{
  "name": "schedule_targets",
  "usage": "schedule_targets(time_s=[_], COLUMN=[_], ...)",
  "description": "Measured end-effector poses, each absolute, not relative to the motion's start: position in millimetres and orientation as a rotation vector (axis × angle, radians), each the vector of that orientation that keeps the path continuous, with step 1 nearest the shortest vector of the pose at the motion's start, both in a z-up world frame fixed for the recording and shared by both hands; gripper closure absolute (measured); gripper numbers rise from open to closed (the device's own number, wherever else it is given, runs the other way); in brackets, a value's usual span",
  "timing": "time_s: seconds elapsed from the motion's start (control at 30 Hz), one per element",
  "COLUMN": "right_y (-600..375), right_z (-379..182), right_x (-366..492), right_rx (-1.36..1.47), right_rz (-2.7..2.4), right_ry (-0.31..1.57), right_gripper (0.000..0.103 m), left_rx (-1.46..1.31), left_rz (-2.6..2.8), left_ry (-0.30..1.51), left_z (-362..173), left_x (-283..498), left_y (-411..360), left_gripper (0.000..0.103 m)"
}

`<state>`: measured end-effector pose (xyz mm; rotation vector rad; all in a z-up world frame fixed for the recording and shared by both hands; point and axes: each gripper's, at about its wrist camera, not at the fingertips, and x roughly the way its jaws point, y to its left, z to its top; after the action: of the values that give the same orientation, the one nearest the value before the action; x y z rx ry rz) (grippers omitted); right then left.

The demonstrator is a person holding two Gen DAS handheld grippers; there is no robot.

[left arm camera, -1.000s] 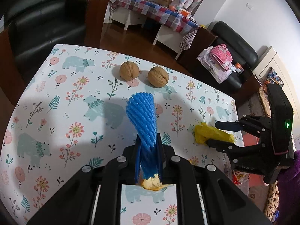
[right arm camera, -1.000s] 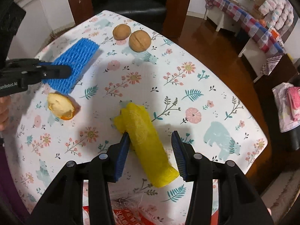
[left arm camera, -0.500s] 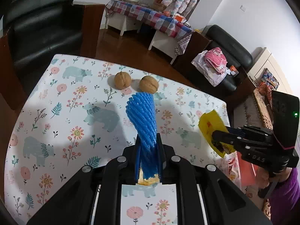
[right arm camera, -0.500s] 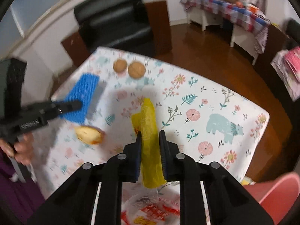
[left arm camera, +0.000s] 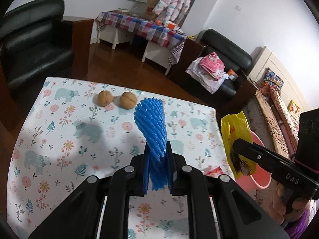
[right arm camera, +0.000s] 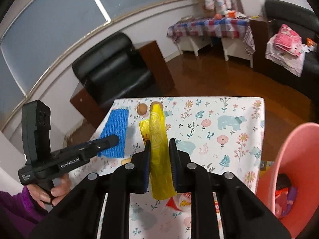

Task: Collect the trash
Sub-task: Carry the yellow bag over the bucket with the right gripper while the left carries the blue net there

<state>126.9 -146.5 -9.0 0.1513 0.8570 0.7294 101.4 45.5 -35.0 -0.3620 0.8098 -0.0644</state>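
My left gripper (left arm camera: 157,153) is shut on a blue foam fruit net (left arm camera: 153,125), which stands up out of the jaws above the flowered table (left arm camera: 59,119). My right gripper (right arm camera: 160,145) is shut on a crumpled yellow plastic bag (right arm camera: 157,135), held off the table. From the left wrist view the yellow bag (left arm camera: 235,127) hangs past the table's right edge, over a pink bin (left arm camera: 261,179). In the right wrist view the blue net (right arm camera: 116,131) and the left gripper (right arm camera: 113,139) are at the left.
Two walnuts (left arm camera: 104,98) (left arm camera: 128,100) lie near the table's far edge. A red snack wrapper (right arm camera: 179,202) sits at the near edge by the pink bin (right arm camera: 295,155), which holds some waste. A black armchair (left arm camera: 33,45) stands behind the table.
The right gripper closed on the yellow bag and lifted it off the table toward the bin. The left gripper rose with the blue net; the orange peel is now hidden under it.
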Motion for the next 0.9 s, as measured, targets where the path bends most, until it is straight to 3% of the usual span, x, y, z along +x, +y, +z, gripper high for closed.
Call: schedule_targets(time_s=[0.9], right_y=[-270], right_z=[-16], right_x=[78], right_rx=[0.35], right_rz=[0.398], right_ry=[0.748], right_gripper=[0.085], left_rx=[-0.164], left_rz=[-0.318], left_ry=[0.836], left_z=[-23], left_x=[91], left_y=[-88], left_gripper=[0.09])
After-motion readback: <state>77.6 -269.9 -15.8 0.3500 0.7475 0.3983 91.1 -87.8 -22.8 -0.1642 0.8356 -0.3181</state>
